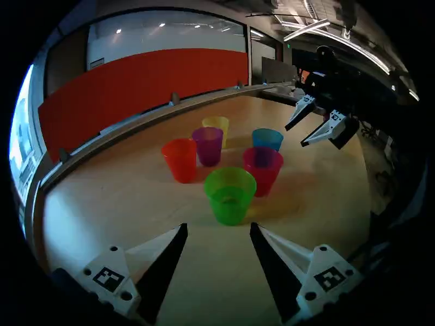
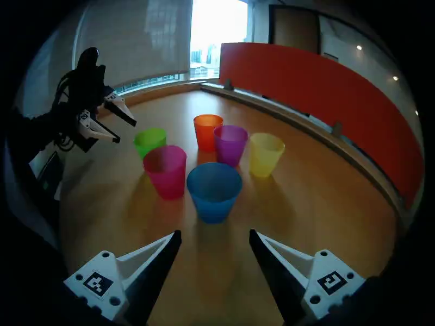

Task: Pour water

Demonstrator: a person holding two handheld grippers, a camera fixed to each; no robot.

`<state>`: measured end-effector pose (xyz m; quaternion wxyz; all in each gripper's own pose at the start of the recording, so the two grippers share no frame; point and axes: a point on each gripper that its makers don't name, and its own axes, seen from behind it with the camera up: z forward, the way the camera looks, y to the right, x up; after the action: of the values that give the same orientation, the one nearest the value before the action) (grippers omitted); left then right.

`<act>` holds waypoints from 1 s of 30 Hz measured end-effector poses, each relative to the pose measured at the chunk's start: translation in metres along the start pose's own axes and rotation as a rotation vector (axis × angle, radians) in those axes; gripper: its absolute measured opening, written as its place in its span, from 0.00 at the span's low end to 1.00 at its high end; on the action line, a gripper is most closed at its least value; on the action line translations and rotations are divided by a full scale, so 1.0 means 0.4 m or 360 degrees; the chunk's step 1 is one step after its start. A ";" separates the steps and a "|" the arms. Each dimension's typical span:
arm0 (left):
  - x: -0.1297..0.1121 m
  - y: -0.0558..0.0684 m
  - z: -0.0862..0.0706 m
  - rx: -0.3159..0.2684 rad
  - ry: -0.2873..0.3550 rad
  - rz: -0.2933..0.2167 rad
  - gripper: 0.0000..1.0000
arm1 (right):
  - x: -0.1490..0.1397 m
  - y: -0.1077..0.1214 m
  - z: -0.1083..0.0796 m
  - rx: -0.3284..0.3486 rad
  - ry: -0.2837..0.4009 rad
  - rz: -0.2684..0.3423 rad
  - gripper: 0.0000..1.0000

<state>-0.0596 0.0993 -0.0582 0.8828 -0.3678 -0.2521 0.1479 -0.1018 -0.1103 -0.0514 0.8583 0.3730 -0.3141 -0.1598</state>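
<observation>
Several plastic cups stand upright in a cluster on a wooden table (image 1: 326,190). In the left gripper view the green cup (image 1: 229,194) is nearest, with my left gripper (image 1: 218,228) open just in front of it and nothing between its fingers. Behind stand the pink cup (image 1: 262,170), orange cup (image 1: 180,159), purple cup (image 1: 208,145), blue cup (image 1: 267,139) and yellow cup (image 1: 216,126). My right gripper (image 1: 293,136) hovers open at the far right. In the right gripper view my right gripper (image 2: 215,233) is open before the blue cup (image 2: 214,190), and the left gripper (image 2: 125,130) is open beside the green cup (image 2: 149,141).
A red partition (image 1: 141,89) runs along the table's far edge behind a raised rail (image 1: 163,111). In the right gripper view a window (image 2: 217,32) lies beyond the table. Bare tabletop (image 2: 326,217) lies around the cup cluster on all sides.
</observation>
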 end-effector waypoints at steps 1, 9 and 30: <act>0.003 -0.001 -0.002 0.0008 0.0011 -0.0005 0.85 | 0.002 0.002 -0.003 -0.0008 0.0007 0.0009 0.97; 0.026 -0.010 -0.017 0.0072 0.0103 -0.0078 0.85 | 0.033 0.013 -0.028 -0.0077 0.0111 0.0073 0.97; 0.153 -0.128 -0.121 0.0470 0.0509 -0.0202 0.85 | 0.162 0.113 -0.125 -0.0456 0.0397 0.0220 0.97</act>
<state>0.0218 0.0637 -0.0298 0.9633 -0.2369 -0.1071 0.0673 -0.0184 -0.0860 -0.0167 0.9437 0.2416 -0.2044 -0.0960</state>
